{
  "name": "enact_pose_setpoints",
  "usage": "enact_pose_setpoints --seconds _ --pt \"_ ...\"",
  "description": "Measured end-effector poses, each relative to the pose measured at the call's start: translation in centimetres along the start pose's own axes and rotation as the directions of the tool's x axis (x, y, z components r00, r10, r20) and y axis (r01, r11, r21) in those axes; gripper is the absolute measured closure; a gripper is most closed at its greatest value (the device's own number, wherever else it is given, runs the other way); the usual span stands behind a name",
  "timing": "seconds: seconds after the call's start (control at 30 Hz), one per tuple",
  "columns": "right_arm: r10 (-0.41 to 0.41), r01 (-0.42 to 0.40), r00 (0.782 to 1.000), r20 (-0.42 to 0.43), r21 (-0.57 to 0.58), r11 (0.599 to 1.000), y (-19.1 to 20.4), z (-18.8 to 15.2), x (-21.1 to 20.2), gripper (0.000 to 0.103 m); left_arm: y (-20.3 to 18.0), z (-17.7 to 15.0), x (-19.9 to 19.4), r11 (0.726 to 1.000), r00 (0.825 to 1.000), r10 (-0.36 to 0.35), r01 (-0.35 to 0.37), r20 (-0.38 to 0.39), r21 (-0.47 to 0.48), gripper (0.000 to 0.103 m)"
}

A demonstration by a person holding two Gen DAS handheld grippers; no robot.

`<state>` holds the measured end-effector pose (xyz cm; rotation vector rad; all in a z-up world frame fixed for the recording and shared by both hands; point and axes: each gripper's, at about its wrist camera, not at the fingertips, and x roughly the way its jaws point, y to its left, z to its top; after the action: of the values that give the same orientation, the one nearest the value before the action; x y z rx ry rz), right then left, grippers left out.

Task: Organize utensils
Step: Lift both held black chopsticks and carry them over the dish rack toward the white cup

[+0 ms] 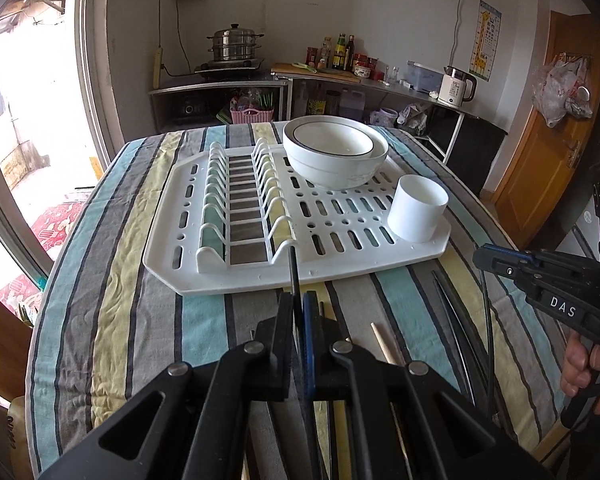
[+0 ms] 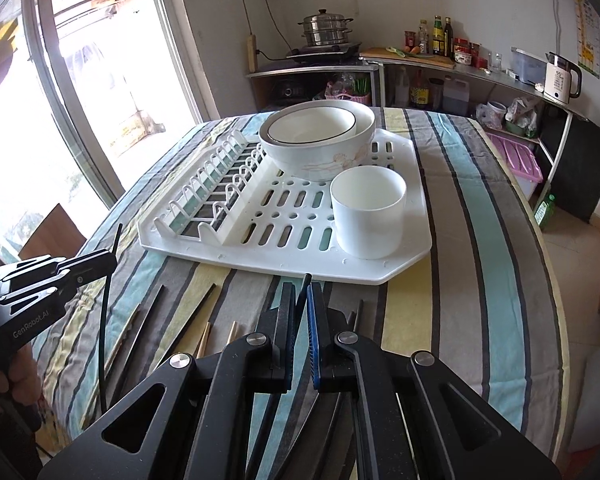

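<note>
White plastic forms the dish rack (image 1: 300, 236), a flat slotted tray lying on a striped cloth over the tabletop (image 1: 112, 320). Upright plate dividers fill its left half. At its far right sit two nested white bowls (image 1: 336, 156), and at its near right corner stands a white cylindrical cup (image 1: 418, 208), open at the top and close to the rack's rim.

The left claw (image 1: 298, 312) is pressed together on a thin black chopstick (image 1: 293, 270), which points up and forward from the fingertips, its tip seen against the rack's near edge. The right claw (image 2: 300, 308) is likewise clamped on a black chopstick (image 2: 303, 290), whose end shows just short of the rack's near edge, well apart from the cup (image 2: 368, 216).

More chopsticks (image 2: 156, 320), some black and some pale wood, lie loose on the cloth between the rack and the near tabletop edge, under and beside both claws. Bare striped cloth stretches to the right of the rack as far as the curved tabletop rim. A counter with a steel pot (image 1: 234, 46) and a kettle (image 1: 456, 86) stands against the far wall.
</note>
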<state>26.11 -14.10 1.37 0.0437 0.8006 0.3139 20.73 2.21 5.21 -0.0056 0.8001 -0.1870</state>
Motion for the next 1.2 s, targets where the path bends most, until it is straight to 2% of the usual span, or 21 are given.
enact_pose_setpoints --seconds 0.47,0.9,1.2 --pt "0.073 -0.065 0.982 0.171 -0.049 0.997 1.9 0.4 -7.8 0.099 -0.3 0.9 -7.7 1.0 0.987 -0.029 0.029 0.156 0.001 0.098" --pt "0.078 -0.067 0.965 0.251 -0.053 0.996 1.1 1.0 -10.3 0.099 -1.2 1.9 -9.6 0.999 0.975 -0.039 0.039 0.217 0.005 0.098" --pt "0.063 -0.049 0.958 0.278 -0.06 0.997 0.6 2.4 -10.9 0.099 -2.2 3.6 -9.3 0.998 0.972 -0.065 0.064 0.227 0.014 0.098"
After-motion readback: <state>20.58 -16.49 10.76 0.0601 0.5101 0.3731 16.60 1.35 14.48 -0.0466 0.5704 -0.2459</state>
